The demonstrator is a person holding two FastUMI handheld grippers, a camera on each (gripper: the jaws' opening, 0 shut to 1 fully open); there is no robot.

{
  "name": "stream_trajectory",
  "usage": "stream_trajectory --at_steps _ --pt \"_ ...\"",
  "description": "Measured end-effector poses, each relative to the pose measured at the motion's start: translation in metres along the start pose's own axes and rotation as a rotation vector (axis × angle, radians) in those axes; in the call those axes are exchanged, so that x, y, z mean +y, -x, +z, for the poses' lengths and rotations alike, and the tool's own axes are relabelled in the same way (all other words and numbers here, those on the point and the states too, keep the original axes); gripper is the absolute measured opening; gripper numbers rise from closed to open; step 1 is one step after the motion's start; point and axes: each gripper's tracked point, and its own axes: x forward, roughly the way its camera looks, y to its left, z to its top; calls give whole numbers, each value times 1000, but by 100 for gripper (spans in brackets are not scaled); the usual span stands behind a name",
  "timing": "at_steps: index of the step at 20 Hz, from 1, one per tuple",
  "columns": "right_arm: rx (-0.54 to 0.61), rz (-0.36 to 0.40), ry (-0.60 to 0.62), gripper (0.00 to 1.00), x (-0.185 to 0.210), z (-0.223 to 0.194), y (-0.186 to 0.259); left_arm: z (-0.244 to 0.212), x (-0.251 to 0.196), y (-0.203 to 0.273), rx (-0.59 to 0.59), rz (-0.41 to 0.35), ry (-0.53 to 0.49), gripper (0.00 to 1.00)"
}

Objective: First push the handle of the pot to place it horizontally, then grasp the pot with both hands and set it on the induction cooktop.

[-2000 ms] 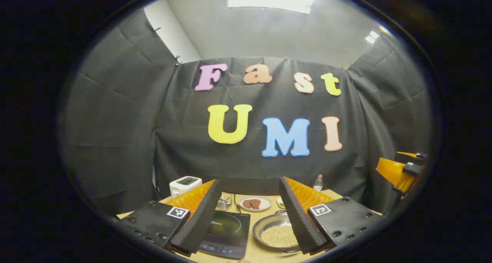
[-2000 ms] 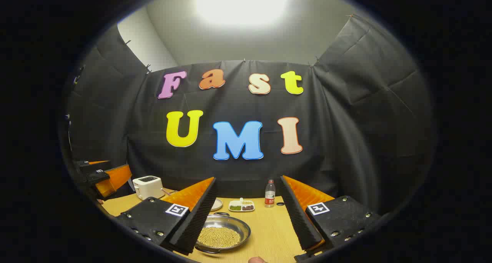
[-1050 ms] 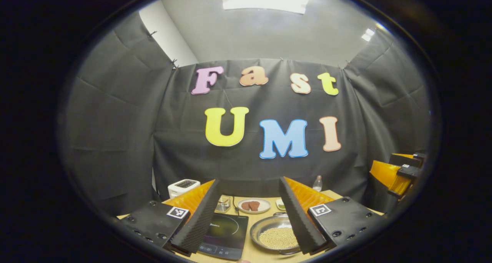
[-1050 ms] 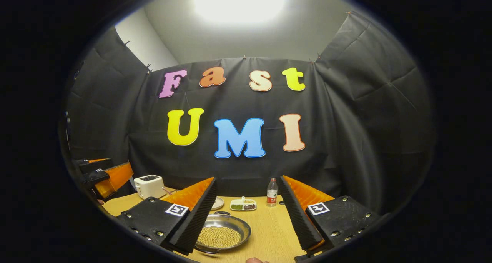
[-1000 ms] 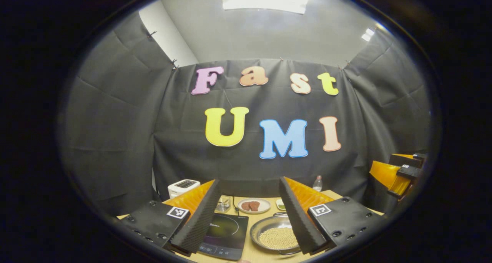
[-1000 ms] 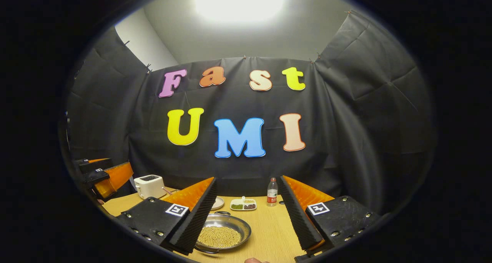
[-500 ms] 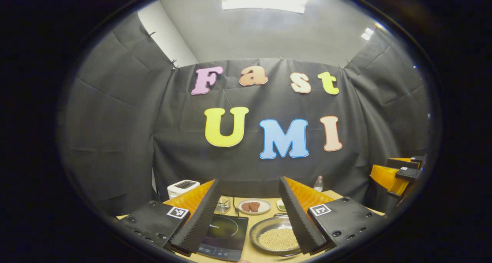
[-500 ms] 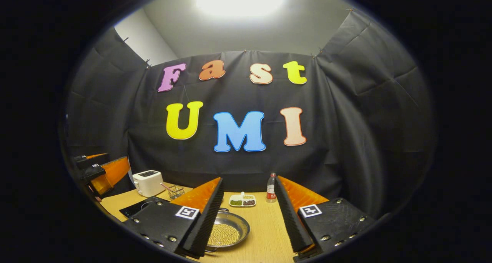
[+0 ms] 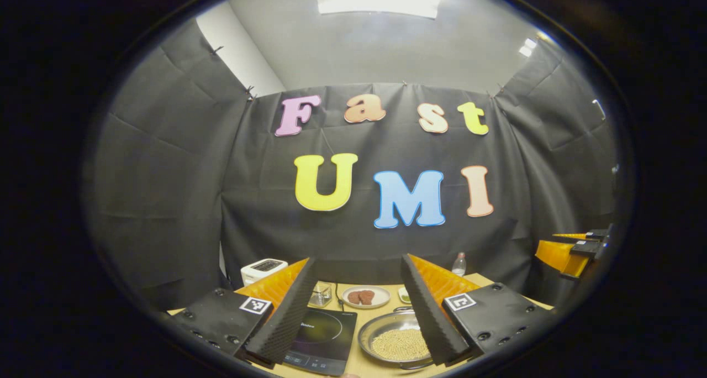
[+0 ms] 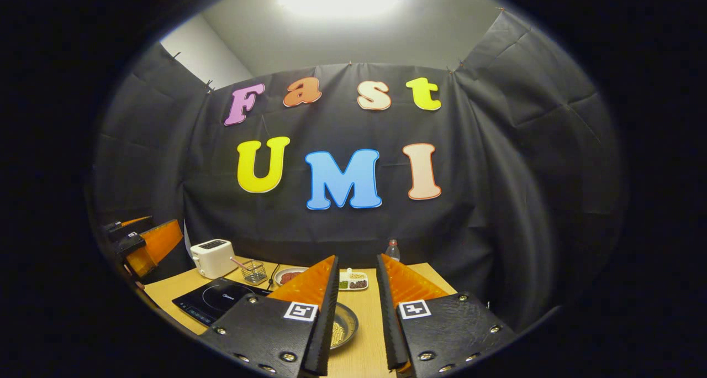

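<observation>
A shallow steel pot holding pale beans sits on the wooden table just right of the black induction cooktop. One small handle shows at the pot's far rim and one at its near rim. My left gripper hovers open above both, with nothing between its fingers. In the right gripper view the pot peeks out beside the left finger, and the cooktop lies further left. My right gripper is up off the table, its fingers drawn to a narrow gap with nothing in it.
A white toaster, a wire basket, a plate of meat, a divided dish and a bottle stand along the table's far side. The other gripper is at the far right edge.
My right gripper's fingers have drawn much closer together and it has tipped down, bringing more of the table and the cooktop into view. The left gripper has hardly moved.
</observation>
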Motion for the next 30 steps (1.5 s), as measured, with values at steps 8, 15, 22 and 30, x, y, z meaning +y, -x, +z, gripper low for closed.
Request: stream_trajectory --at_steps 8,15,22,30 --pt "-11 12 11 7 -3 -3 -4 2 -9 -1 -4 12 -14 100" --pt "-11 69 -19 0 -8 -6 -16 3 -17 -4 -7 51 -43 100" --pt "26 141 -25 0 11 -23 -35 0 6 -10 0 124 -57 100" --pt "70 262 5 0 77 -44 -59 -9 49 -35 -2 172 -46 100"
